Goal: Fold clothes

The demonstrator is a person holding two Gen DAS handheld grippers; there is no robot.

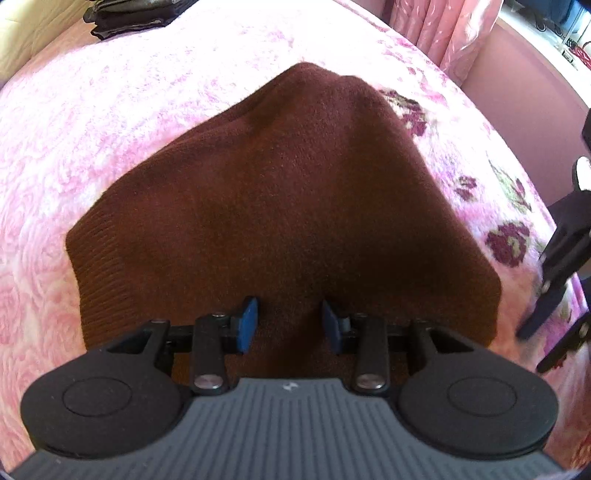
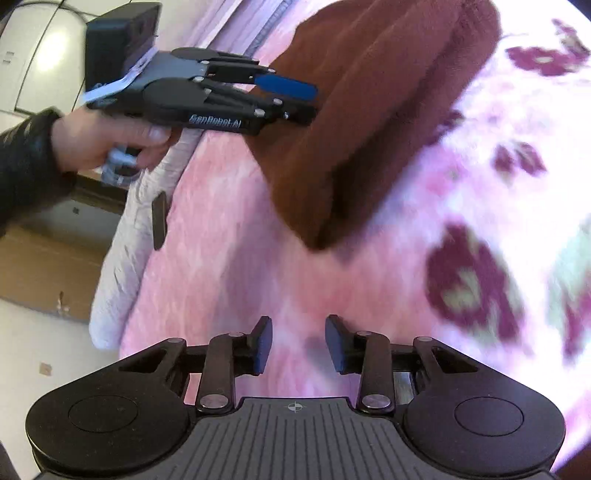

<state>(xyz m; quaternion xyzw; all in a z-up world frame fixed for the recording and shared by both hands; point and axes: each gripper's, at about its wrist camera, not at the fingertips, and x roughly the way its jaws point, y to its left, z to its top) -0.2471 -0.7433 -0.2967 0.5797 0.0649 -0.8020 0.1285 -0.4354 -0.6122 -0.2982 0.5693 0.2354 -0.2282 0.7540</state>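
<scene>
Both grippers, left (image 1: 289,320) and right (image 2: 298,344), hang released. Left should pinch the brown sweater (image 1: 280,206) edge at lower centre squarely.

Sweater (image 1: 288,206) folded on blanket (image 1: 110,129); garment stack (image 1: 136,14) behind, seemingly at bed's far edge.

A folded brown knit sweater (image 1: 280,206) lies on a bed covered by a pink floral blanket (image 1: 110,122). The left tool (image 1: 289,325), its blue-padded fingers apart, sits over the sweater's near edge. The right tool (image 1: 554,280) shows at the right edge, blurred. Dark folded clothes (image 1: 136,14) sit far back.
</scene>
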